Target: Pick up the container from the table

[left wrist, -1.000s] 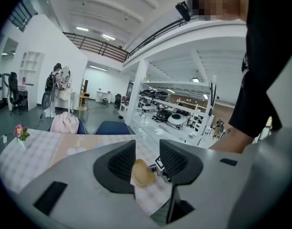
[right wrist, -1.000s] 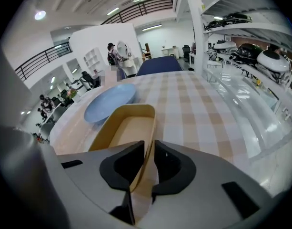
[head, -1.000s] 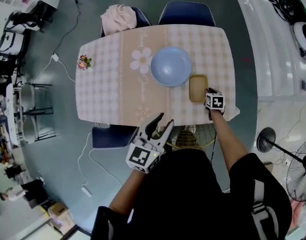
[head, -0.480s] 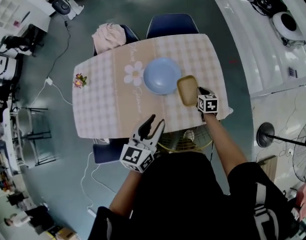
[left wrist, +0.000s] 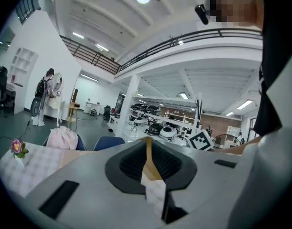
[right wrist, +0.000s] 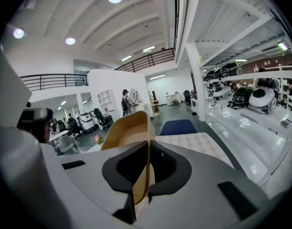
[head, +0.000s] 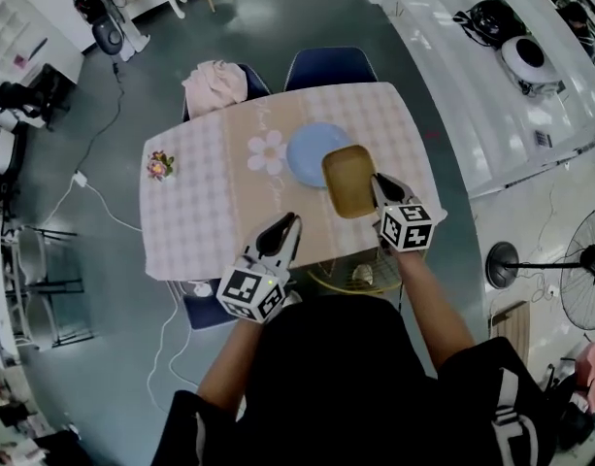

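Note:
The tan rectangular container hangs tilted above the table, over the near right part. My right gripper is shut on its near rim. In the right gripper view the container rises on edge from between the pads of the right gripper. My left gripper hovers at the table's near edge. Its jaws are closing and stand almost together, with nothing between them. In the left gripper view only a thin slit shows at the left gripper.
A pale blue plate lies mid-table beside the container. A small flower bunch stands at the table's left. Blue chairs stand at the far side, one draped with a pink cloth. A fan stands at the right.
My right gripper closed on the container and lifted it off the table. My left gripper's jaws went from wide apart to nearly together, and it moved up toward the table edge.

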Tool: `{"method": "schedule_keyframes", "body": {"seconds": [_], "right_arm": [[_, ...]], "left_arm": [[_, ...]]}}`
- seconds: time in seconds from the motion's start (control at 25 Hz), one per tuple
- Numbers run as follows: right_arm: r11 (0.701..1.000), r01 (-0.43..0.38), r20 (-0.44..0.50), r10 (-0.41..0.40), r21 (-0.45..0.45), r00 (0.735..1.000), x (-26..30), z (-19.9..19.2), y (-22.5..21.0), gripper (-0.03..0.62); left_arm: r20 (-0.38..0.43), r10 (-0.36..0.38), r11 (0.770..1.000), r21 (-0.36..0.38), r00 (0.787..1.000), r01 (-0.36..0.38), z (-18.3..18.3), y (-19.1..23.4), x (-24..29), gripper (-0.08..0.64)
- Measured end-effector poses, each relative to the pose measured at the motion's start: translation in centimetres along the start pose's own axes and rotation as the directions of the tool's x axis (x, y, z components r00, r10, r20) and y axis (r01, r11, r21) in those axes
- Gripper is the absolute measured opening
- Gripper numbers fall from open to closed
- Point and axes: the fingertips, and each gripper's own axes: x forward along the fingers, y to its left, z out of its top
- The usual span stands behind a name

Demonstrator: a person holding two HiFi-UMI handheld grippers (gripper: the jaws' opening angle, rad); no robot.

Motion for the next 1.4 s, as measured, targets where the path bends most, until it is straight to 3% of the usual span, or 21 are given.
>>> {"method": "schedule_keyframes", "body": {"seconds": [0.28,0.44,0.56,1.04,1.4], "right_arm": [[0.994,-0.101,0.141,0.105,-0.034,0.984,-2.7,3.7,11.7,0.013],[0.988,-0.132,0.179,0.144,-0.079,0.973,-3.8,4.8,16.7,0.012],[0.982,-0.158,0.192,0.175,-0.1,0.966,-4.3,5.2,19.6,0.012],[0.966,-0.193,0.215,0.228,-0.171,0.95,-4.1,5.4,27.0,0.012],[0.964,-0.186,0.212,0.226,-0.191,0.951,-4.1,5.4,28.0,0.012]], "left_arm": [[0.066,0.067,0.998,0.01,0.996,-0.068,2.2,4.2,-6.4,0.018],[0.146,0.18,0.982,0.033,0.973,-0.186,4.1,7.0,-10.3,0.014],[0.172,0.208,0.977,0.013,0.963,-0.214,4.5,8.1,-12.7,0.014],[0.227,0.259,0.964,0.008,0.939,-0.267,4.6,10.6,-19.7,0.014],[0.258,0.295,0.954,-0.027,0.92,-0.298,4.7,12.3,-21.9,0.014]]}}
